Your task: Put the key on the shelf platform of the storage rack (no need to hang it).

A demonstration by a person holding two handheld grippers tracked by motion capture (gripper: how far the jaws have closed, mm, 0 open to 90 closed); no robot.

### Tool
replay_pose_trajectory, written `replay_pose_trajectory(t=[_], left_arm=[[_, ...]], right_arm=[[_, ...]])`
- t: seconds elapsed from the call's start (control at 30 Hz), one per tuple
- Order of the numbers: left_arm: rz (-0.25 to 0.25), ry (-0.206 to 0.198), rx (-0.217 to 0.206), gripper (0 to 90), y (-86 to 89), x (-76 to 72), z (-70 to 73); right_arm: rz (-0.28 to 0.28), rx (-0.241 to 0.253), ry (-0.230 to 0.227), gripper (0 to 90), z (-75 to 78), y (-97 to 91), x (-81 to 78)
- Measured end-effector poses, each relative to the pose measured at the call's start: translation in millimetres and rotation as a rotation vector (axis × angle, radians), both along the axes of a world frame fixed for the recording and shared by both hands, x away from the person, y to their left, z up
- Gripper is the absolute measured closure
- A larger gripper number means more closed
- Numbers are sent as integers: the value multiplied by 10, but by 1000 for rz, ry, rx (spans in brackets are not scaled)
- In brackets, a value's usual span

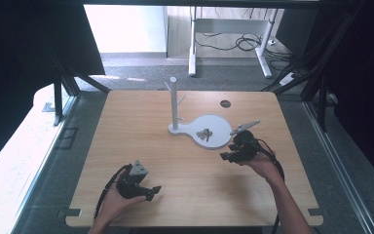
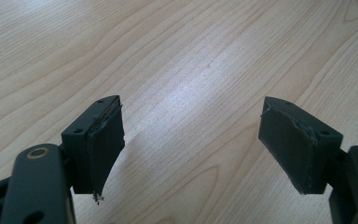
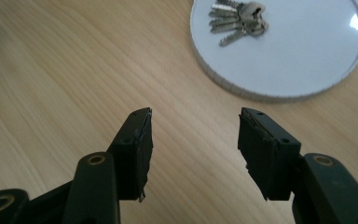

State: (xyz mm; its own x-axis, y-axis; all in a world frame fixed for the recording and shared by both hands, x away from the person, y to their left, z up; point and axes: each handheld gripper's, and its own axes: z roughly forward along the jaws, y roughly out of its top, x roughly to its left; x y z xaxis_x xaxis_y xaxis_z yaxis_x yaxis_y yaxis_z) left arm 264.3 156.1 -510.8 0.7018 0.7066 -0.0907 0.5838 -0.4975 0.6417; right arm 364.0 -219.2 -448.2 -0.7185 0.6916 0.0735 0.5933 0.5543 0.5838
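Both hand-held grippers — left (image 1: 155,189), right (image 1: 225,156) — hover spread over the wooden table (image 1: 126,131), grey carpet (image 1: 126,73) beyond.

Daylight pours in from the far left, blowing out the floor (image 1: 9,161) beside my table (image 1: 195,190) to pure white. The surrounding frame is nearly black. The high view is soft and grainy. My left gripper (image 2: 191,140) hangs over a pale sheen on the wood. Right gripper view: glare on the tray (image 3: 307,60), far-left wood blurred.
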Motion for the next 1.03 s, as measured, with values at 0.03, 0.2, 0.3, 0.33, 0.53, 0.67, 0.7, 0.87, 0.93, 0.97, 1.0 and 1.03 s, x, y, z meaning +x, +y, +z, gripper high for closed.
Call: replay_pose_trajectory(t=[0.03, 0.2, 0.3, 0.33, 0.53, 0.67, 0.7, 0.87, 0.93, 0.97, 1.0, 1.03], left_arm=[[1, 1, 0, 225, -3, -2, -2], [-6, 0, 6, 225, -11, 1, -6], [-6, 0, 5, 224, -19, -2, -9], [-6, 0, 5, 225, -19, -2, -9], [-5, 1, 6, 225, -26, -3, -12], [-5, 3, 6, 224, -30, -5, -13], [-5, 2, 6, 224, -32, -6, -14], [-10, -3, 7, 224, -32, -7, -10], [-11, -2, 9, 223, -35, -9, -5], [-11, -4, 7, 223, -41, -8, -8], [-11, -4, 7, 223, -41, -8, -8], [-11, -1, 7, 223, -46, -9, -11]], right_arm=[[-8, 6, 2, 456, -27, -38, -40], [-32, 33, 13, 458, -185, -227, -229], [-41, 49, 14, 460, -279, -323, -344], [-41, 49, 14, 460, -279, -323, -344], [-66, 94, 5, 465, -476, -490, -587], [-61, 76, 29, 465, -579, -515, -651], [-64, 79, 32, 465, -589, -522, -660], [-73, 85, 27, 459, -602, -546, -657], [-74, 86, 24, 458, -600, -549, -656], [-74, 87, 16, 455, -592, -561, -656], [-76, 87, 15, 453, -591, -566, -656], [-76, 87, 15, 453, -591, -566, -656]])
